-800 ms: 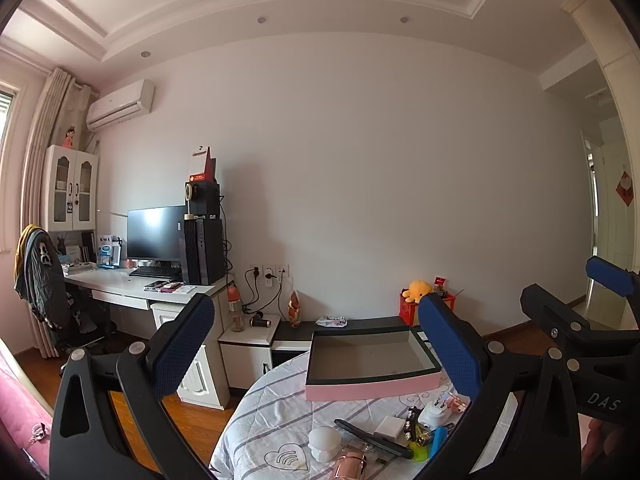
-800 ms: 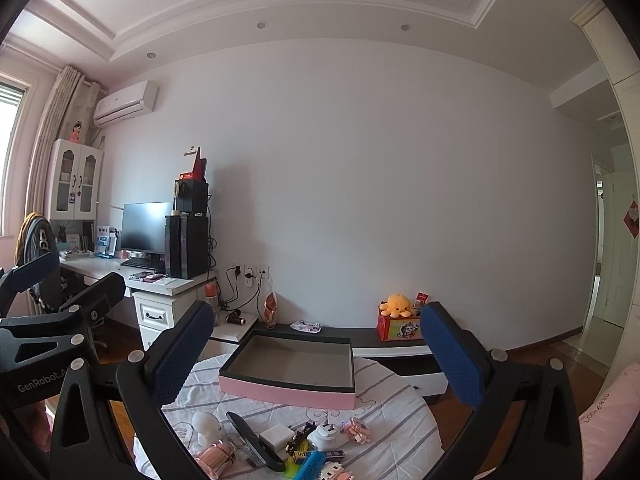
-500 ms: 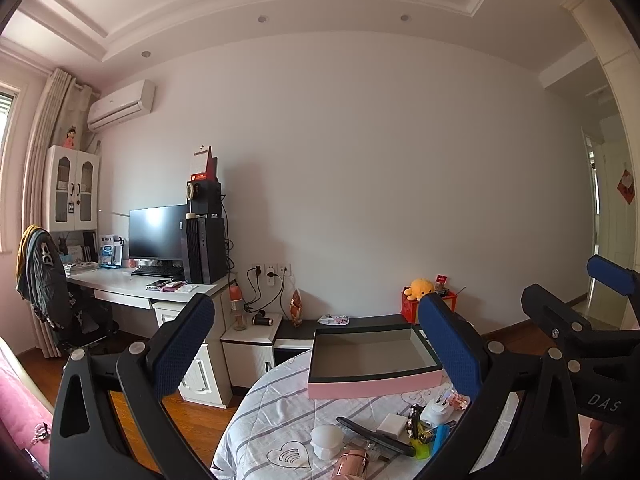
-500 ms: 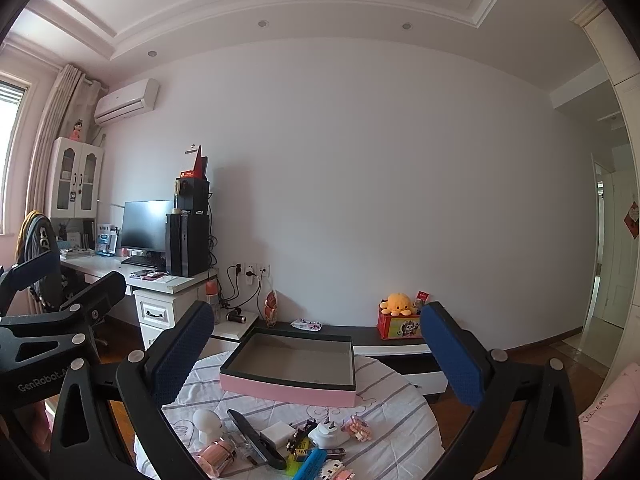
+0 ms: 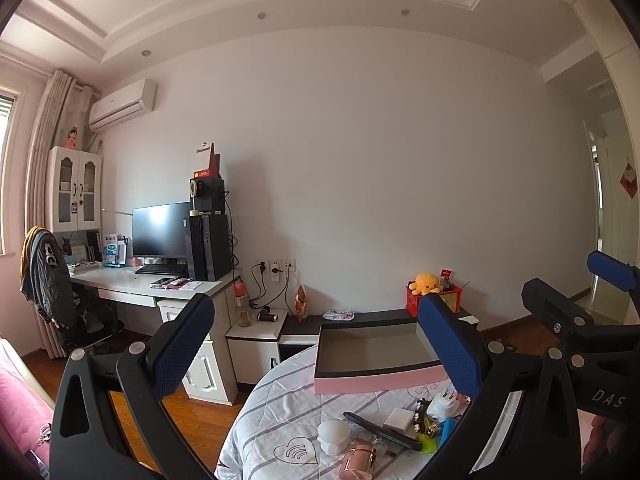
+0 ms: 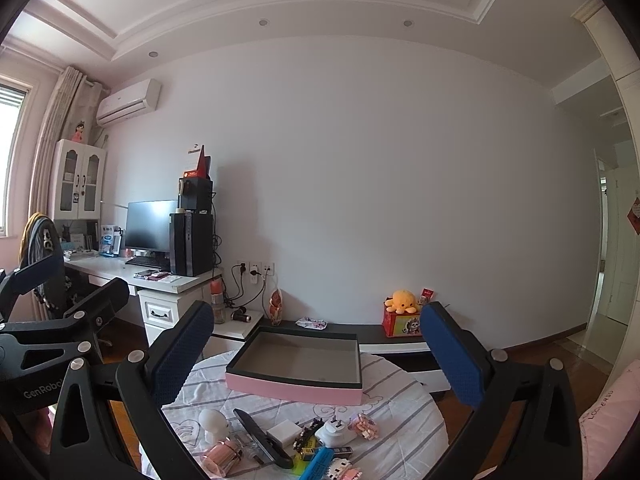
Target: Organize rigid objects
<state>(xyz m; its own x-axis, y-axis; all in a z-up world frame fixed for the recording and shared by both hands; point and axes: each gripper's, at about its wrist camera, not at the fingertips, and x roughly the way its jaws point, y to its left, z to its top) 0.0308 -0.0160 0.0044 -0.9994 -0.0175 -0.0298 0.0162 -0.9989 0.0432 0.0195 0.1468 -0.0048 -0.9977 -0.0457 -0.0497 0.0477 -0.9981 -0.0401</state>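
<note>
Little has shifted: both views have barely crept sideways, left gripper (image 5: 316, 356) and right gripper (image 6: 316, 356) gaping, empty, level above untouched clutter (image 6: 280, 436); pink tray (image 6: 296, 388) unfilled, sorting unstarted.

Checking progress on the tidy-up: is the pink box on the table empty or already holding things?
Empty. The pink box shows only its bare grey floor in both views; the small items still lie on the table in front of it.
</note>
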